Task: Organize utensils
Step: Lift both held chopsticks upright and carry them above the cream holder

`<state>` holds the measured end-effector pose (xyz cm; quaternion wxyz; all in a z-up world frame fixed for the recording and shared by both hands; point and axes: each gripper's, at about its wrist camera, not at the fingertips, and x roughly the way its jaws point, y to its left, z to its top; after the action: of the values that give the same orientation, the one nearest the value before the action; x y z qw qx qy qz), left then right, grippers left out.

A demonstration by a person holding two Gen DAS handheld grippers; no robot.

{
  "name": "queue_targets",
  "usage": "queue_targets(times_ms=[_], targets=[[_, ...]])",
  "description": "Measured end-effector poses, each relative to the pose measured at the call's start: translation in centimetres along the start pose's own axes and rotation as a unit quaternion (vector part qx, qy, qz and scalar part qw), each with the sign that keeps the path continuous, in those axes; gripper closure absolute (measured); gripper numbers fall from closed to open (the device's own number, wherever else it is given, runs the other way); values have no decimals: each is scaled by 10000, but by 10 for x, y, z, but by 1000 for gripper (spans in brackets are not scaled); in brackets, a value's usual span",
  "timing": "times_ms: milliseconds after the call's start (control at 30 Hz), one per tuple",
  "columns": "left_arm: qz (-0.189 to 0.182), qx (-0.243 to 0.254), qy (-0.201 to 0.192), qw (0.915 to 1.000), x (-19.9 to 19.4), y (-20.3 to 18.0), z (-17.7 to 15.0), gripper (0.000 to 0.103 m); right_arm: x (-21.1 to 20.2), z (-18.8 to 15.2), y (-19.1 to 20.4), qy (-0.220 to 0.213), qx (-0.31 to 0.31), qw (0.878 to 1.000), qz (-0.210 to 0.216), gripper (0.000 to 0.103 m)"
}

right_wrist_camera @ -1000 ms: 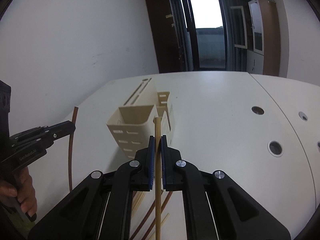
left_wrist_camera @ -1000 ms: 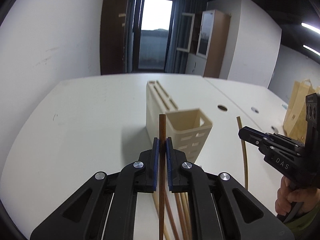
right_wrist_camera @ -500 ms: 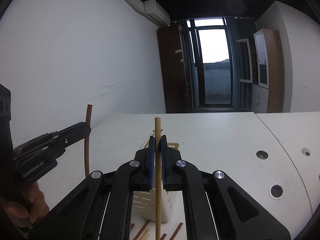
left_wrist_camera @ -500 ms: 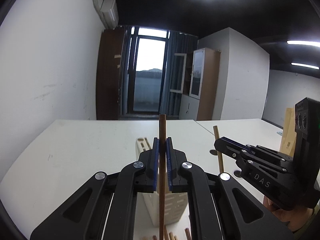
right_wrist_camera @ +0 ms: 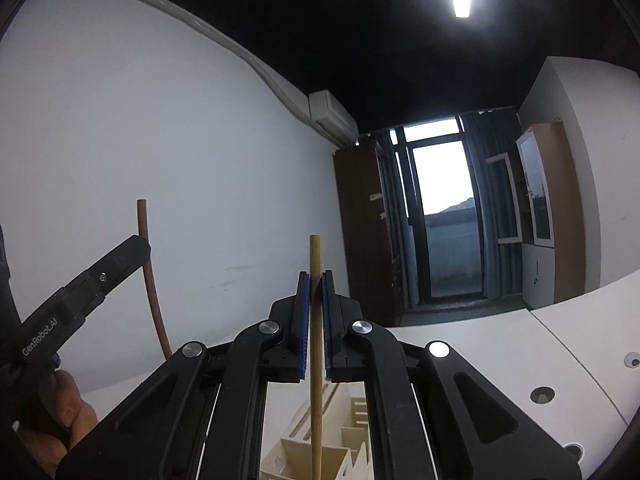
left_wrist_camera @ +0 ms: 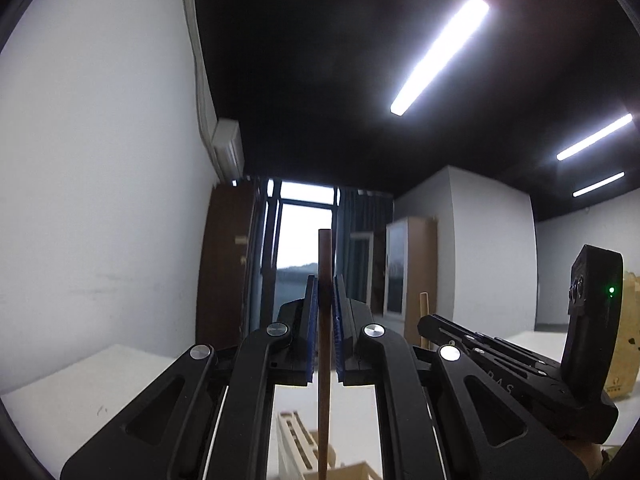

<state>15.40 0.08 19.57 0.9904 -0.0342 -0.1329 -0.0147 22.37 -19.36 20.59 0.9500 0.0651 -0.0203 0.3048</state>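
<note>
Chopsticks pinched upright, one per tool (left_wrist_camera: 325, 320) (right_wrist_camera: 315, 312) (left marked "GenRobot.AI").

White walls (left_wrist_camera: 100, 200), dark ceiling with strip lights (left_wrist_camera: 438, 56), glass door (right_wrist_camera: 448, 220), wooden cabinets (right_wrist_camera: 540, 216).

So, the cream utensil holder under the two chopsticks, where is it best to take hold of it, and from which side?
Grip the utensil holder by a thin upright wall at its open top, coming from above: the rim is narrow enough for a claw, the body looks too wide. Both claws are busy: the left claw holds the dark chopstick, the right claw the light chopstick.
</note>
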Motion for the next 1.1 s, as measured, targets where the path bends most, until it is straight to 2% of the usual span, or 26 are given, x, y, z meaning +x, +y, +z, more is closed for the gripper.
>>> queue_targets(times_ms=[133, 233, 300, 400, 567, 833, 1100], targets=[[-2, -204, -463, 9987, -7, 0, -1, 97, -9, 7, -4, -669, 140, 9977, 19, 96], [2, -467, -488, 9977, 3, 3, -3, 97, -9, 12, -8, -959, 217, 9951, -62, 96], [5, -454, -475, 9978, 11, 0, -7, 97, -5, 12, -9, -1076, 203, 9940, -72, 96], [-76, -461, -204, 9987, 27, -3, -19, 97, 10, 4, -10, -943, 149, 9954, -56, 96], [24, -231, 167, 9996, 43, -5, -37, 97, 30, -11, -10, -495, 12, 9988, -11, 96], [-144, -261, 923, 9953, 51, 6, -61, 97, 41, -24, -16, 99, -72, 9999, -33, 96], [-228, -295, 1238, 9916, 44, 18, -75, 96, 48, -45, -13, 498, -178, 9986, -86, 96]])
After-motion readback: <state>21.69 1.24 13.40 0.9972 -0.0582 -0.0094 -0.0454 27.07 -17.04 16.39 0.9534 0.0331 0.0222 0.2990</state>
